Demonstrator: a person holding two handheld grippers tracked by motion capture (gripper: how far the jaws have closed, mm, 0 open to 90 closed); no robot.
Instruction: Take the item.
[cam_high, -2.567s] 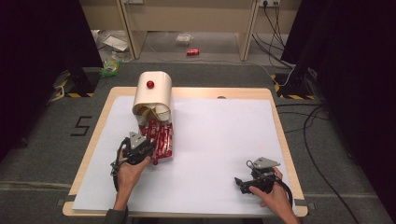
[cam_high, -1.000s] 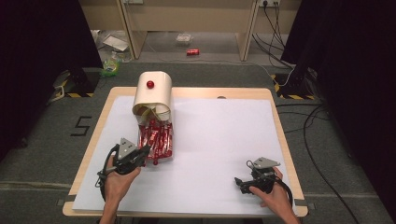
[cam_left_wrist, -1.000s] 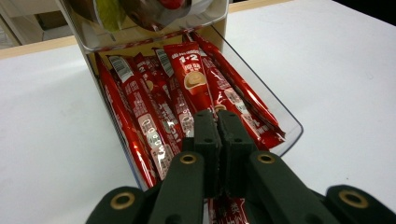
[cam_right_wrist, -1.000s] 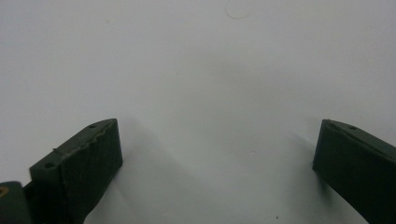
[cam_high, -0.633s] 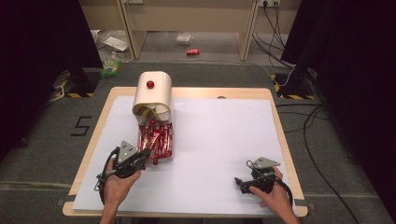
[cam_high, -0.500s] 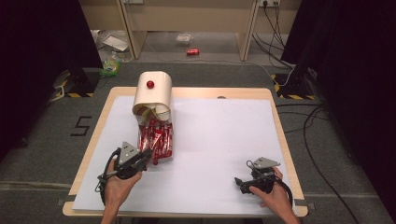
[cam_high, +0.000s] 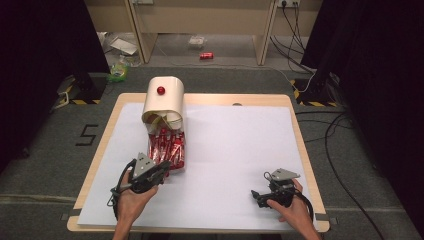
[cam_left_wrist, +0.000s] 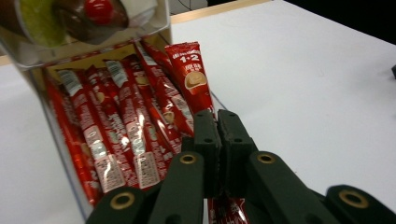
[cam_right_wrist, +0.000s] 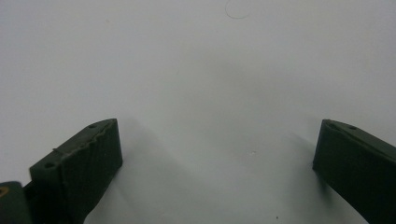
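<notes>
A cream dispenser box (cam_high: 163, 102) with a red knob (cam_high: 160, 90) stands at the table's far left. From its open front spills a clear tray (cam_left_wrist: 60, 140) packed with several red coffee sachets (cam_high: 169, 144). My left gripper (cam_high: 165, 168) sits at the tray's near end. In the left gripper view this gripper (cam_left_wrist: 217, 117) is shut on the rightmost red sachet (cam_left_wrist: 190, 77), whose tail shows below the jaws. My right gripper (cam_high: 256, 196) rests at the near right, and in the right gripper view that gripper (cam_right_wrist: 215, 135) stands open over bare white sheet.
A white sheet (cam_high: 240, 150) covers the wooden table (cam_high: 300, 135). The sheet's middle and right lie bare between the two grippers. On the floor behind the table are cables (cam_high: 345, 125), a red can (cam_high: 206, 55) and litter (cam_high: 119, 70).
Since the earliest frame my left gripper has drawn back a little from the tray toward the near edge. Over the last second it has barely shifted. The right gripper has stayed put.
</notes>
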